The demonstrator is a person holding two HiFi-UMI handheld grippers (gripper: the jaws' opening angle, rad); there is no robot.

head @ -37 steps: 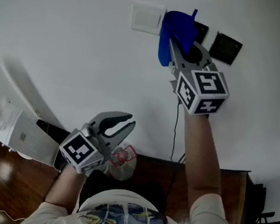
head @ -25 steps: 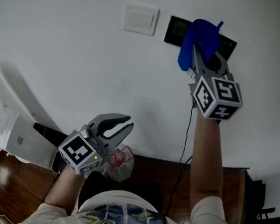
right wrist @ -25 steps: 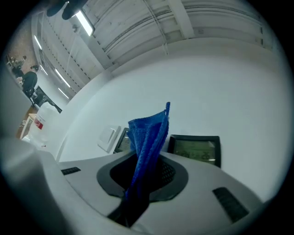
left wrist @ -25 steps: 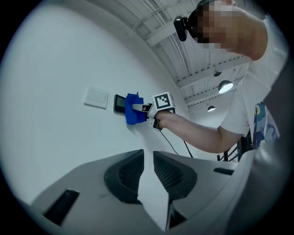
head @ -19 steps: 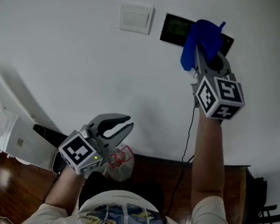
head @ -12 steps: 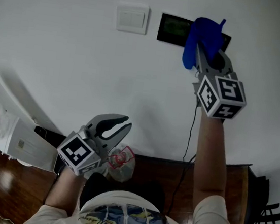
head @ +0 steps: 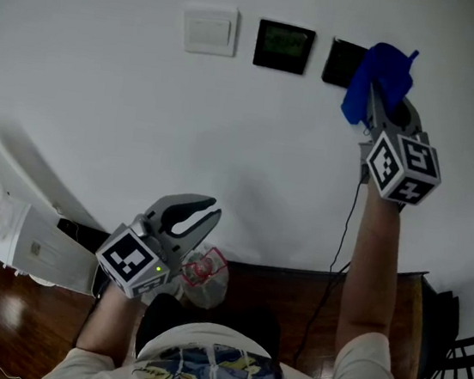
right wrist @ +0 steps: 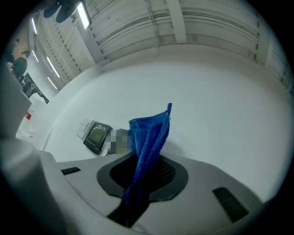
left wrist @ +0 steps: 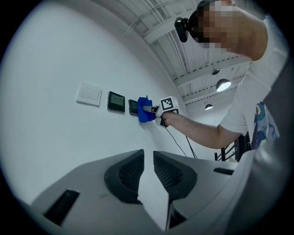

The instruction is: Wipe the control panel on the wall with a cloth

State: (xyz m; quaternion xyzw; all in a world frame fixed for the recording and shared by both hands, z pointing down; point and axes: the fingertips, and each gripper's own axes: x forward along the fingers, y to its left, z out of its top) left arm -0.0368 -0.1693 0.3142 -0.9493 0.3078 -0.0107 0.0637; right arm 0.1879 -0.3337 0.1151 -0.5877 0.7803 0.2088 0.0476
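On the white wall hang a white switch plate [head: 210,31], a black control panel with a greenish screen [head: 283,47] and a second black panel [head: 342,62]. A blue cloth [head: 380,75] covers the right part of that second panel. My right gripper [head: 376,90] is raised to the wall and shut on the cloth [right wrist: 149,133], which sticks out past its tips. The screen panel [right wrist: 96,135] lies left of the cloth. My left gripper [head: 214,208] hangs low, away from the wall, its jaws nearly together with nothing between them [left wrist: 149,153].
A dark cable [head: 343,242] runs down the wall to a brown wooden cabinet [head: 292,296]. White boxes [head: 40,236] lie at the lower left, a clear plastic wrapper [head: 207,271] sits beside my left gripper, and black chair legs [head: 448,360] stand at the right.
My right gripper has carried the blue cloth to the right along the wall, off the screen panel and onto the second black panel. The left gripper has stayed put.
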